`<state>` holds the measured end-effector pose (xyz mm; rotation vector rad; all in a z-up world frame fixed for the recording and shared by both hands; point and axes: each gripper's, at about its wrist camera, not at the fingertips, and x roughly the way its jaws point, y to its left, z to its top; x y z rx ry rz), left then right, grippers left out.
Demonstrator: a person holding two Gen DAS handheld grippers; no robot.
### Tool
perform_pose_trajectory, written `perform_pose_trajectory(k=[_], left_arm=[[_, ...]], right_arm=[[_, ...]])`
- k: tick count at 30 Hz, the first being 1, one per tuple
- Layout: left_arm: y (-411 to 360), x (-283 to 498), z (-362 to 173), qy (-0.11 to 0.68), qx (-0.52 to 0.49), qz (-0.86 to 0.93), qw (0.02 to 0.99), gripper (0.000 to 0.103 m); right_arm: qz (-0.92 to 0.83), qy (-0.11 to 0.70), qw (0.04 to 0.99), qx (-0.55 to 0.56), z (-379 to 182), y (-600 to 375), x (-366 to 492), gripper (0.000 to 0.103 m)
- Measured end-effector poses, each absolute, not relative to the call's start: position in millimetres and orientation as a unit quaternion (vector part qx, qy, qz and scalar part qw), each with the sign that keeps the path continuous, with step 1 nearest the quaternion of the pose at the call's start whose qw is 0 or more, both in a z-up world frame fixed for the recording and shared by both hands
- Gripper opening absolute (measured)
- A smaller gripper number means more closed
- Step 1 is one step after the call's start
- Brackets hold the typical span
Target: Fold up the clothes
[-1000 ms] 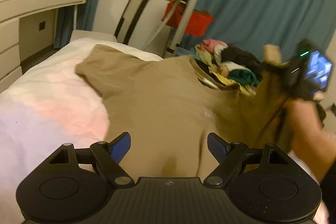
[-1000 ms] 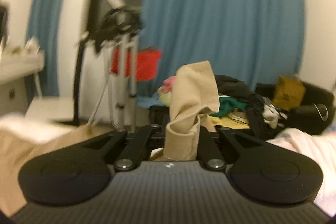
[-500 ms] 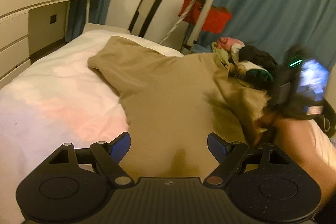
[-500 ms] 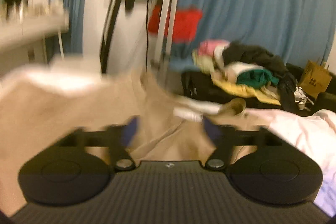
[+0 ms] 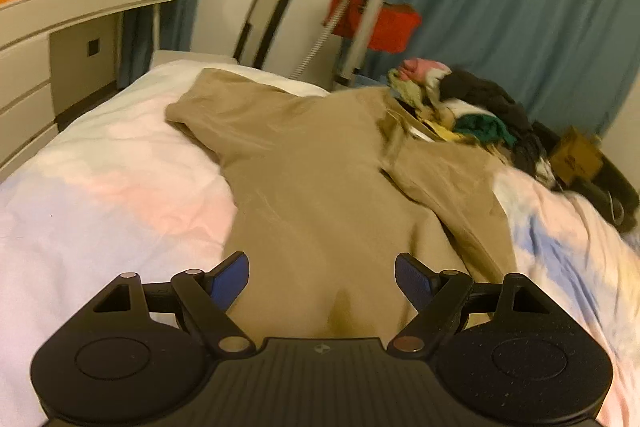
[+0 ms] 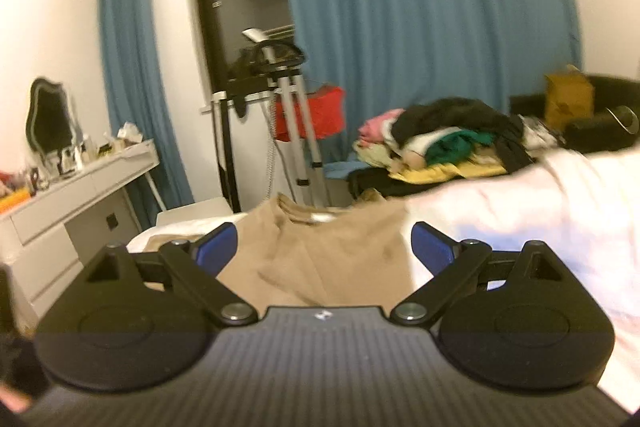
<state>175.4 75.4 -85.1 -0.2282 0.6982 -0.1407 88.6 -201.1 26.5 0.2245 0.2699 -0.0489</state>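
A tan long-sleeved shirt (image 5: 320, 179) lies spread on the bed's pale pink and blue cover (image 5: 100, 187); its right sleeve (image 5: 448, 187) is folded in over the body. My left gripper (image 5: 322, 281) hovers open just above the shirt's lower part, blue pads wide apart, nothing between them. In the right wrist view my right gripper (image 6: 324, 245) stands over the same tan shirt (image 6: 332, 251); its jaws are opening, wide apart, and the pads touch no cloth.
A heap of mixed clothes (image 5: 464, 107) lies beyond the bed's far end, seen again as the clothes heap (image 6: 444, 143). A white dresser (image 5: 60, 39) stands at left. A tripod stand (image 6: 292, 123) and a red bag (image 5: 380, 23) are in front of blue curtains (image 6: 420, 7).
My right gripper let go of the tan sleeve it held pinched and opened wide; the sleeve now lies folded on the shirt. The right hand has left the left wrist view.
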Motion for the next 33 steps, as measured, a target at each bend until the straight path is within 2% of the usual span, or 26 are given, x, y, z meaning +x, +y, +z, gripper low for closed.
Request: perform_pose_trajectory(k=[4,9,17,18,20,26,30,33], left_arm=[[52.6,140.9,-80.6,0.347,-0.083,-0.111,0.927,0.082],[20.0,100.7,-83.9,0.349,-0.046,-0.145,0.925,0.082],[-36.9,57.3,-92.9,0.355,0.046,-0.195,0.913,0.076],[-42.6,55.3,-94.1,0.366,0.039,-0.207,0.907,0.075],[-53.8,51.8,-96.6,0.388,0.024,-0.230,0.892,0.061],[-89.3,53.2,-107.9,0.462,-0.059,-0.279,0.839,0.038],[-124.8,53.9,-119.4,0.490,-0.083,-0.312,0.810,0.037],[-152.0,57.0,-134.4,0.509,-0.064,-0.313,0.799,0.038]], right_arm=[[-0.020,0.142,0.979,0.146,0.2,-214.7,25.9,0.095],[-0.030,0.143,0.979,0.146,-22.8,-220.2,-7.7,0.095],[-0.058,0.110,0.976,0.179,-14.6,-253.1,-28.8,0.095],[-0.061,0.108,0.975,0.184,-14.1,-259.0,-31.5,0.095],[-0.062,0.107,0.972,0.201,-14.5,-274.2,-36.2,0.095],[-0.064,0.126,0.947,0.290,-25.7,-327.8,-39.0,0.095],[-0.082,0.119,0.936,0.322,-31.8,-347.1,-45.4,0.095],[-0.071,0.104,0.926,0.356,-37.0,-357.5,-49.3,0.095]])
